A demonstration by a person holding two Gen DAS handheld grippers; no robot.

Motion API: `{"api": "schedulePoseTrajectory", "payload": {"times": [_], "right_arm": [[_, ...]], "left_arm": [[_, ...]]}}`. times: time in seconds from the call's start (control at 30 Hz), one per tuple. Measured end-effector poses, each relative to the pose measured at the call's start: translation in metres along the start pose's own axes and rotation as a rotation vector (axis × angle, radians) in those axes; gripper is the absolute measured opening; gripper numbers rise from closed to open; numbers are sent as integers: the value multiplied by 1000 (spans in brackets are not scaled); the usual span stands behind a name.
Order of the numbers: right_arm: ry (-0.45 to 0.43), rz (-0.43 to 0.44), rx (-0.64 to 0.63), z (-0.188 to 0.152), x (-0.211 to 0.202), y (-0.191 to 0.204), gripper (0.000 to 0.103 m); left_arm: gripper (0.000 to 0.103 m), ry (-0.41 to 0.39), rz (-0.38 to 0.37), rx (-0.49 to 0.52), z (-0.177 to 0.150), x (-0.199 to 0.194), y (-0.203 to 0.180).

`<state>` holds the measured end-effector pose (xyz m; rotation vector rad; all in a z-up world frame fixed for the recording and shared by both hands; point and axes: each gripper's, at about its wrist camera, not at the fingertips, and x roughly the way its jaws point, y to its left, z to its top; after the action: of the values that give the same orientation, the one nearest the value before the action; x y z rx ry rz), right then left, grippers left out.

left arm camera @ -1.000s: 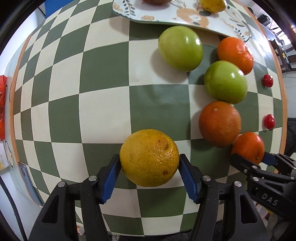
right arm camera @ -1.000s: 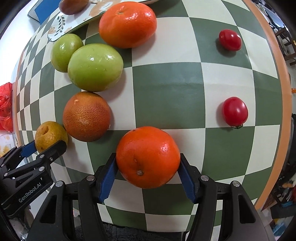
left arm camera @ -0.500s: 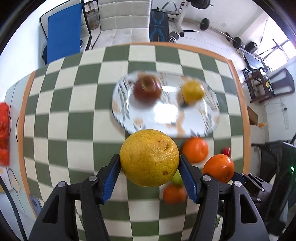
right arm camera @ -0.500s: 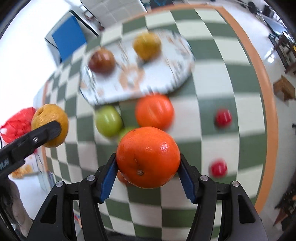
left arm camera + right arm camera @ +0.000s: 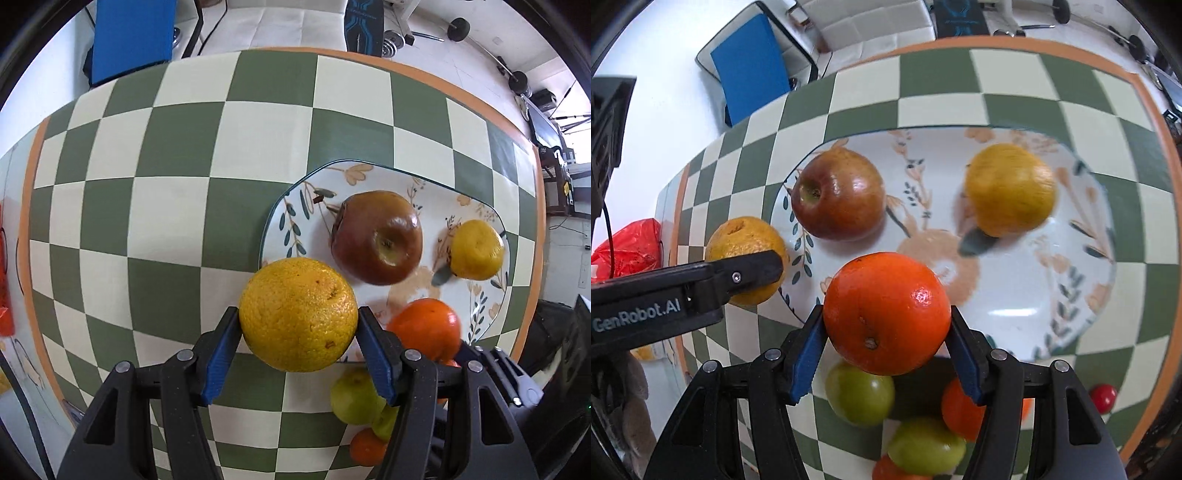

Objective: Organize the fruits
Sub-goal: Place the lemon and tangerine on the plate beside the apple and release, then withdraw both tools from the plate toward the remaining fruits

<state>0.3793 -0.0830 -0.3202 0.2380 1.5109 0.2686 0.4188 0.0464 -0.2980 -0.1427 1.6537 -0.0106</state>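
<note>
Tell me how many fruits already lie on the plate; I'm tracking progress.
2: a red apple on the plate's left side, a yellow citrus on its right. The gripped orange hides part of the near rim, so something small could be missed.

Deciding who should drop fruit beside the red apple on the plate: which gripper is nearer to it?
Left, narrowly. The left gripper hangs at the plate's left rim beside the red apple; the right gripper hangs over the plate's near edge.
</note>
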Motion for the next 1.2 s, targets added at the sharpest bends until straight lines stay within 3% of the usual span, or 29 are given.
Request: {"api": "schedulePoseTrajectory", "payload": {"times": [0.3,0.47,0.57,0.9,1.2], "right_arm": [[56,46,14,9,27,2,67],[25,59,13,4,12,-1,79],[4,23,6,0,-2,-5,93],[-104,-183,-9,-28,-58,-23,94],[-237,-240,-12,-61,-124,-31,94]], "left_arm": [[62,3,8,-5,8,11,-3],[88,-44,44,7,4,0,-3],[88,-55,39,-6,-1,-3,1],[89,-186,112,-3,-48,-36,4],[89,-344,148,28,-102,-86,-12]]}}
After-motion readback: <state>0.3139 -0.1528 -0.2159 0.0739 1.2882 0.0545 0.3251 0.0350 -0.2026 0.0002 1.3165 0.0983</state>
